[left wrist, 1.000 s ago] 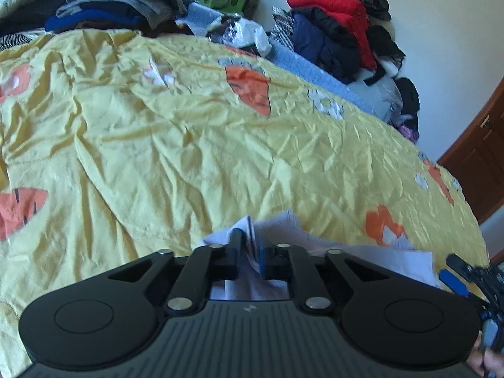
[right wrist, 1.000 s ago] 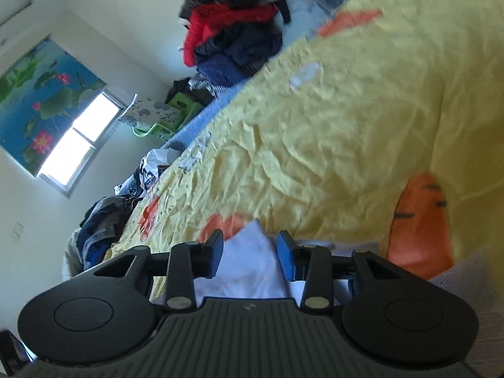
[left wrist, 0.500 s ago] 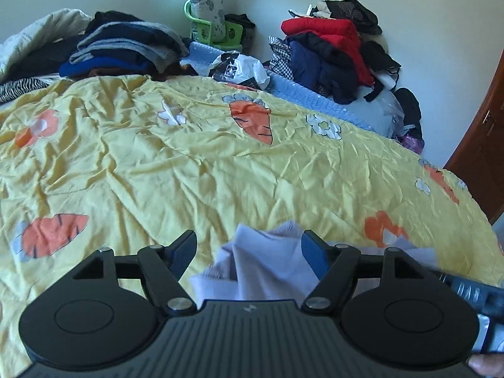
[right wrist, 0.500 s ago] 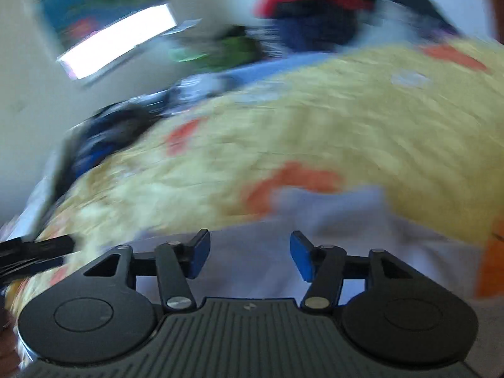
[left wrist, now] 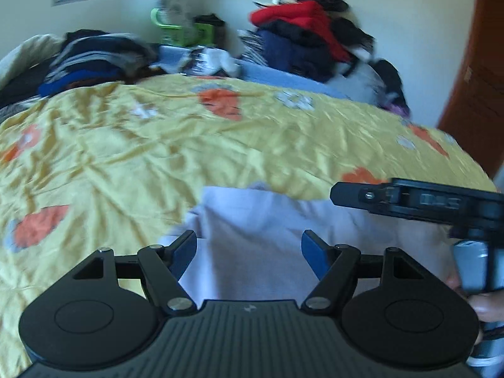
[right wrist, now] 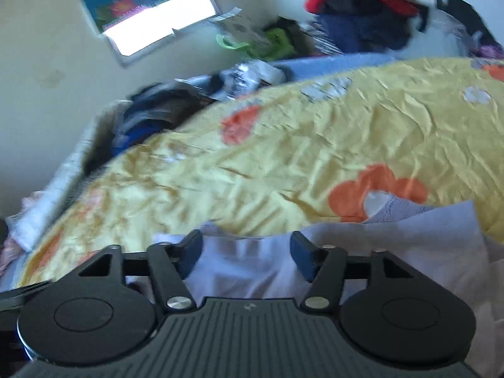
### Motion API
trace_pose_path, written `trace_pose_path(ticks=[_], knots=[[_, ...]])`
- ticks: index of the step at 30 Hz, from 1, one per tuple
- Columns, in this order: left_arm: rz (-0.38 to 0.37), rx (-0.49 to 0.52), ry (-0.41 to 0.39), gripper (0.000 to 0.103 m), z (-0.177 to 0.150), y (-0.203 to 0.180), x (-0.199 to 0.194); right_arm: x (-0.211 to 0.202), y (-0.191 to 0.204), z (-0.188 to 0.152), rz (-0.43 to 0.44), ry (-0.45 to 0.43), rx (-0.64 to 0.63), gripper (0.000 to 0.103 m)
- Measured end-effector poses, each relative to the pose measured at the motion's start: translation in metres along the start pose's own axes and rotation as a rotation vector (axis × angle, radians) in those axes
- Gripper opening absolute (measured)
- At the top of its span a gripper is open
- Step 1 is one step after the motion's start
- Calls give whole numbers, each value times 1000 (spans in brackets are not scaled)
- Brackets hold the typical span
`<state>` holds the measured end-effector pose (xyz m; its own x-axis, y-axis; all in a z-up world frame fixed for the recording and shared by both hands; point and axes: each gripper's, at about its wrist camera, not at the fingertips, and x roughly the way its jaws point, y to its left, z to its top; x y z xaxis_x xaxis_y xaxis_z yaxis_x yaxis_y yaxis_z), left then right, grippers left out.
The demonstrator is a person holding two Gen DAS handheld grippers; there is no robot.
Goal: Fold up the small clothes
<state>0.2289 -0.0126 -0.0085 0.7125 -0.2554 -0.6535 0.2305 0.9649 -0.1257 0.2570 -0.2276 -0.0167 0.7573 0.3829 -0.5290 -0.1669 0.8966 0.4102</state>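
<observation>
A pale lavender garment (left wrist: 267, 220) lies flat on the yellow bedspread (left wrist: 157, 145) at the near edge. My left gripper (left wrist: 249, 250) is open and empty, hovering just above the garment's near part. My right gripper (right wrist: 245, 252) is open and empty too, above the same garment (right wrist: 393, 236) on its right side. The right gripper's body also shows from the side in the left wrist view (left wrist: 419, 201), to the right over the garment.
Stacks of dark folded clothes (left wrist: 94, 56) sit at the bed's far left. A pile of red and navy clothes (left wrist: 305, 37) stands at the far right. A green basket (left wrist: 179, 28) is by the window. A brown door (left wrist: 478, 78) is on the right.
My left gripper let go of the garment, opened wide and drew back. My right gripper opened wider and swung around. The garment now lies flatter.
</observation>
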Motion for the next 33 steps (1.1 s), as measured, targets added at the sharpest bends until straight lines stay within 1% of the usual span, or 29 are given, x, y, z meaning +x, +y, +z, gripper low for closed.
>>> trace_pose_path(ticks=[1,2,3,5,6,7,8,10,11,12,13,14,18,20,21,23,26,27,30,33], knots=[[-4,8,19,74,1,-4,8,-7,-3,-1,5,3,-3,78],[2,6,34,75,2,-6,16,-10,-6,-2,-3,14,-1,78],[25,-1,49,75,4,-8,28,-12,-13,-4,-20,31,7,78],[76,-5,76,75,9,-9,46,-8,-28,-6,-83,75,30,77],[116,-1,82,74,12,-9,54,-3,-38,-7,-140,93,46,76],[151,-2,86,74,13,-8,58,-3,-47,-7,-181,76,66,71],[166,-8,85,74,14,-6,58,-8,-49,-7,-197,42,88,73],[149,-17,64,74,12,-5,48,-23,-48,-6,-251,-17,122,77],[144,-6,57,75,8,-6,42,-31,-44,-7,-262,-41,98,85],[144,7,54,75,6,-8,38,-35,-38,-9,-265,-42,54,90],[147,14,50,75,2,-9,33,-37,-34,-12,-273,-26,11,100],[148,14,46,77,-2,-10,29,-37,-28,-17,-294,-1,-40,102],[142,-6,44,79,-18,-12,17,-33,-6,-47,-411,53,-258,103],[147,11,51,81,-24,-16,16,-28,-2,-56,-454,74,-302,102],[153,21,53,81,-26,-17,15,-25,-6,-59,-459,75,-298,102],[161,32,52,81,-29,-19,13,-33,-13,-56,-451,64,-251,101],[147,18,56,82,-33,-17,6,-43,-7,-54,-514,42,-222,102],[143,12,55,82,-35,-16,3,-49,-4,-55,-512,32,-212,102],[143,0,53,82,-41,-14,-3,-66,-1,-64,-447,14,-186,102],[141,2,54,82,-49,-15,-10,-75,3,-76,-443,19,-189,102]])
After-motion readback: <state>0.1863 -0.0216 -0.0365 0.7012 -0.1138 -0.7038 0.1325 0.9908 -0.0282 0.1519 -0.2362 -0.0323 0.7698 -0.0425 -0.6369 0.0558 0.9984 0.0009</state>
